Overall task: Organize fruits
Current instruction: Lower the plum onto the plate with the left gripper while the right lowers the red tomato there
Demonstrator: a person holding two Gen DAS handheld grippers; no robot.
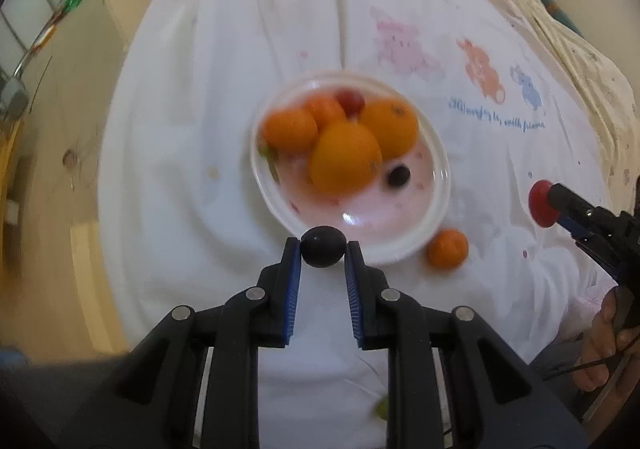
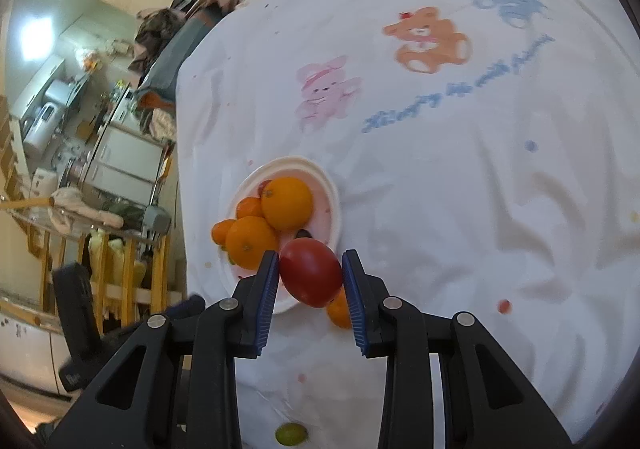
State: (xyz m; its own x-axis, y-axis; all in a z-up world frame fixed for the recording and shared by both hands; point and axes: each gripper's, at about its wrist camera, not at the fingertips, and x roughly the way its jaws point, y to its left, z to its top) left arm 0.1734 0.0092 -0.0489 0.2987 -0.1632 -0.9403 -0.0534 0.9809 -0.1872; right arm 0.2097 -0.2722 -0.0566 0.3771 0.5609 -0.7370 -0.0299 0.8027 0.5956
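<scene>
A white bowl (image 1: 436,185) sits on the white printed cloth and holds several oranges (image 1: 344,157), a red fruit (image 1: 351,101) and a dark grape (image 1: 398,175). My left gripper (image 1: 322,249) is shut on a dark grape (image 1: 322,247) at the bowl's near rim. My right gripper (image 2: 310,273) is shut on a red tomato (image 2: 311,273), just right of the bowl (image 2: 334,205). The right gripper with the tomato (image 1: 541,205) also shows in the left wrist view. A small orange (image 1: 447,249) lies on the cloth beside the bowl; it also shows in the right wrist view (image 2: 338,309).
A green grape (image 2: 291,433) lies on the cloth near me, and a small red fruit (image 2: 504,305) to the right. The table edge drops off on the left, with a wooden rack (image 2: 132,273) and kitchen clutter beyond.
</scene>
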